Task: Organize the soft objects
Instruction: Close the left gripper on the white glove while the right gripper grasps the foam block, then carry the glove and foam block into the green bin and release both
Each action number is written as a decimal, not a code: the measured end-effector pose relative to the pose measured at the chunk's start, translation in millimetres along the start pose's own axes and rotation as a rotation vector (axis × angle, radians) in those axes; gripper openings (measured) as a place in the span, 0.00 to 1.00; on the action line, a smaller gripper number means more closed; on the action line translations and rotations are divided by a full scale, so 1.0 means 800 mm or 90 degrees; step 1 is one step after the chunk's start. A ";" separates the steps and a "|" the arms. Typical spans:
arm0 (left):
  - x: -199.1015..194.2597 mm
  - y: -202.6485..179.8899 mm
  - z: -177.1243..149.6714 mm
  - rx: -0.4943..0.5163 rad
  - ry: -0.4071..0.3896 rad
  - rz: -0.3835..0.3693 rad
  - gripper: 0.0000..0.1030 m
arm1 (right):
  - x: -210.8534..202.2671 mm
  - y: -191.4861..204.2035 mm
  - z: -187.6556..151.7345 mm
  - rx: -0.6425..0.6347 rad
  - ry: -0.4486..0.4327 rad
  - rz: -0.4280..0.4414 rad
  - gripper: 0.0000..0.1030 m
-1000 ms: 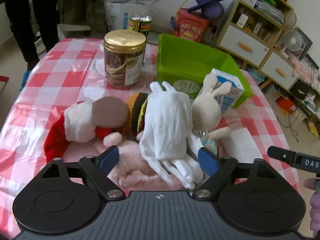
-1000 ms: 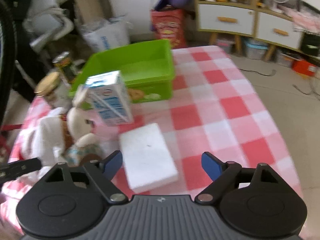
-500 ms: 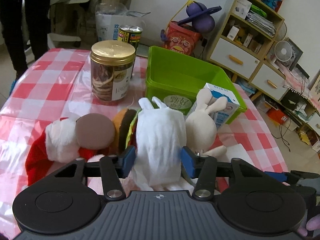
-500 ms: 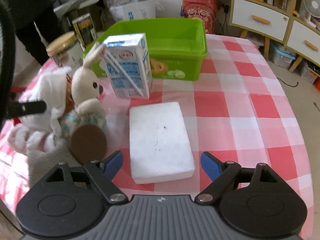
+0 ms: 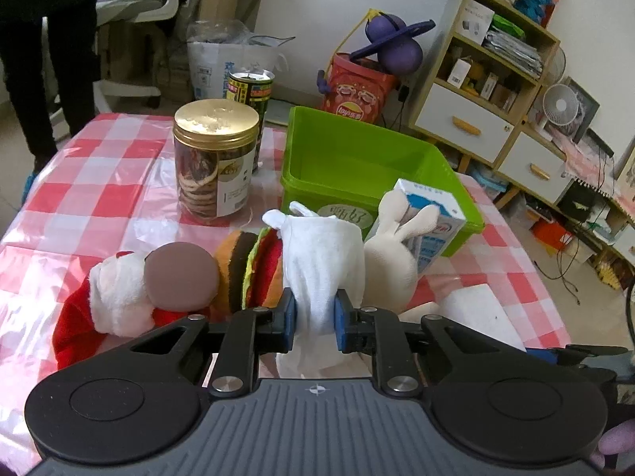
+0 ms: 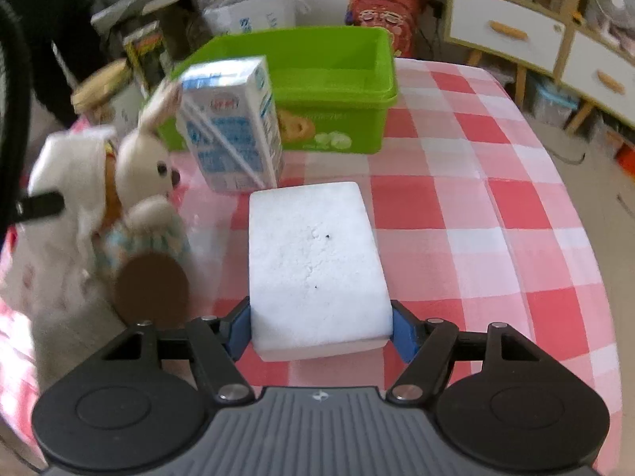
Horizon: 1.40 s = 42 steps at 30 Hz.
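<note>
Left tongs (image 5: 315, 315) were clamped on the white glove (image 5: 321, 265), their jaws having just closed on the cloth; the glove stood at 6 o'clock from the green bin (image 5: 369, 170). Right tongs (image 6: 321, 327) had just been narrowing and flanked the white foam block (image 6: 315, 261), pads at its sides, contact uncertain. Judged best: lift the glove clear of the rabbit plush (image 5: 391, 258) and milk carton (image 5: 430, 222) before carrying it toward the bin across the surface (image 5: 99, 182).

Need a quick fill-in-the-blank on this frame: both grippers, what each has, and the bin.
1. The left gripper is shut on the white ____.
2. The right gripper's pads flank the white ____ block.
3. The green bin holds ____.
4. The milk carton stands ____ the bin.

Missing: glove; foam; nothing; outside
</note>
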State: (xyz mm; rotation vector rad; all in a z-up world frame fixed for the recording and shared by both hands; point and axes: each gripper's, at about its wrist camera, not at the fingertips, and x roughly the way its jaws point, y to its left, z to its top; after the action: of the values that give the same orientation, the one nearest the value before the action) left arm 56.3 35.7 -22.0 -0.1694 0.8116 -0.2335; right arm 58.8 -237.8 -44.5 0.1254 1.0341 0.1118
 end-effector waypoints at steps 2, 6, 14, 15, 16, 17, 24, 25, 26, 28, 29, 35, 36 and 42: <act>-0.007 -0.002 0.006 0.001 -0.004 -0.006 0.17 | -0.014 -0.006 0.005 0.024 -0.009 0.013 0.41; -0.017 -0.003 0.022 -0.004 -0.008 -0.013 0.17 | -0.043 -0.019 0.022 0.071 -0.039 0.034 0.41; -0.016 -0.017 0.084 0.002 -0.014 -0.040 0.16 | -0.071 -0.041 0.089 0.132 -0.098 0.083 0.42; -0.011 -0.020 0.095 0.005 -0.014 -0.041 0.16 | -0.070 -0.042 0.099 0.135 -0.104 0.092 0.42; -0.006 -0.022 0.104 0.010 -0.014 -0.040 0.16 | -0.067 -0.044 0.110 0.139 -0.108 0.102 0.42; 0.000 -0.025 0.113 0.017 -0.012 -0.038 0.16 | -0.064 -0.045 0.119 0.143 -0.109 0.108 0.42; 0.077 -0.037 0.170 0.059 0.016 -0.014 0.17 | -0.015 -0.053 0.179 0.164 -0.083 0.173 0.42; 0.091 -0.039 0.175 0.064 0.023 -0.014 0.17 | -0.005 -0.055 0.186 0.166 -0.080 0.178 0.42; 0.104 -0.040 0.178 0.071 0.031 -0.014 0.17 | 0.005 -0.056 0.193 0.165 -0.076 0.178 0.42; 0.132 -0.044 0.184 0.088 0.050 -0.008 0.17 | 0.025 -0.058 0.203 0.162 -0.068 0.173 0.42; 0.144 -0.046 0.186 0.098 0.059 -0.003 0.17 | 0.034 -0.059 0.208 0.158 -0.062 0.168 0.42; 0.206 -0.052 0.179 0.139 0.099 0.026 0.17 | 0.082 -0.055 0.225 0.116 -0.031 0.128 0.42; 0.212 -0.052 0.177 0.142 0.104 0.028 0.17 | 0.085 -0.054 0.226 0.108 -0.030 0.124 0.42; 0.234 -0.053 0.168 0.165 0.134 0.047 0.18 | 0.102 -0.049 0.226 0.090 -0.018 0.121 0.42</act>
State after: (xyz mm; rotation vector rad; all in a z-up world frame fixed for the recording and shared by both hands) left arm 273.2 -47.3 -51.1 0.1299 0.9853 -0.2878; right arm 257.3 -273.0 -28.3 0.3531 1.0003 0.2085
